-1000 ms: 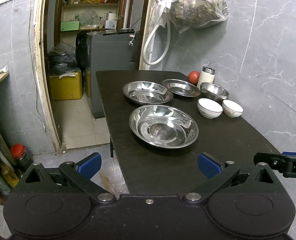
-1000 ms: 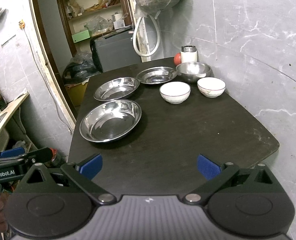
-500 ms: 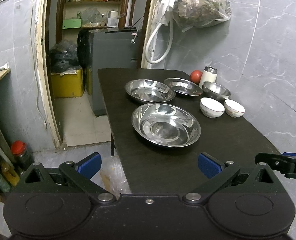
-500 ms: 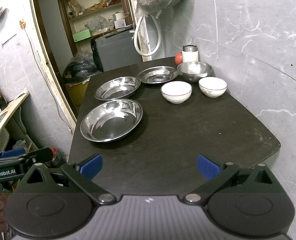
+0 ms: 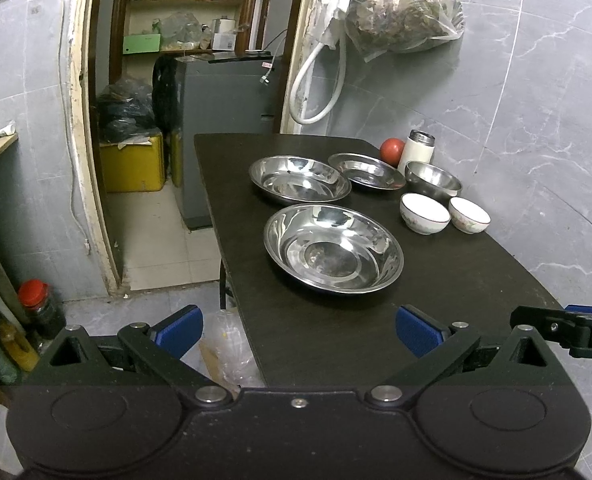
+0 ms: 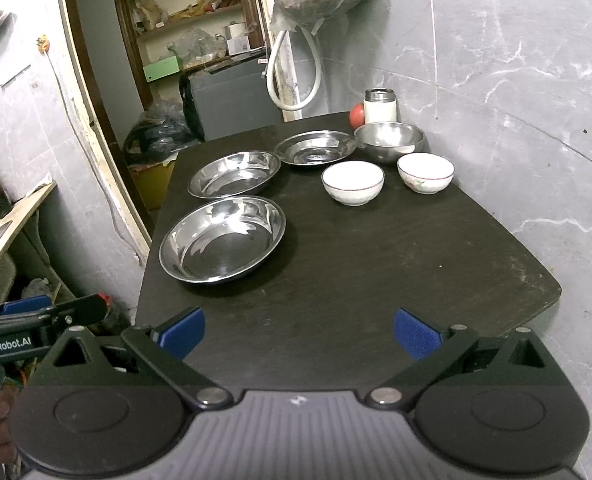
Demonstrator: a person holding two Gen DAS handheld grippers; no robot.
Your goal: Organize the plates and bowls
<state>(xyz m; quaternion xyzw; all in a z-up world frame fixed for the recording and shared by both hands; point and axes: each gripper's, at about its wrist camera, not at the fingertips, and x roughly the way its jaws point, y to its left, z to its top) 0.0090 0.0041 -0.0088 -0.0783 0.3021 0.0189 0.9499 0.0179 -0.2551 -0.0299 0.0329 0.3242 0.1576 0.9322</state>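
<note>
Six dishes are sitting on the dark table (image 6: 376, 264), none stacked. Nearest is the large steel plate (image 5: 333, 249), lying close to the table's left edge. Behind it the second steel plate (image 5: 300, 179) is lying apart from the first, and the small steel plate (image 5: 366, 171) is sitting just beside that one, to its right. The steel bowl (image 5: 433, 176) is standing at the far right, near the wall. Two white ceramic bowls are standing upright in front of it: the left white bowl (image 5: 424, 213) and the right white bowl (image 5: 469, 220), just beside each other, not nested.

Behind the steel bowl a white flask (image 5: 417, 151) with a metal cap is standing upright, and a red round fruit (image 5: 392, 151) is lying beside it.

The left gripper (image 5: 296, 332) is hovering over the near left corner of the table, jaws spread wide, blue pads holding nothing. The right gripper (image 6: 298, 332) is hovering over the near end of the table, jaws likewise spread wide and empty. Both are well apart from every dish.

A filled plastic bag (image 5: 400, 8) is hanging on the wall above a looped white hose (image 5: 316, 80).
</note>
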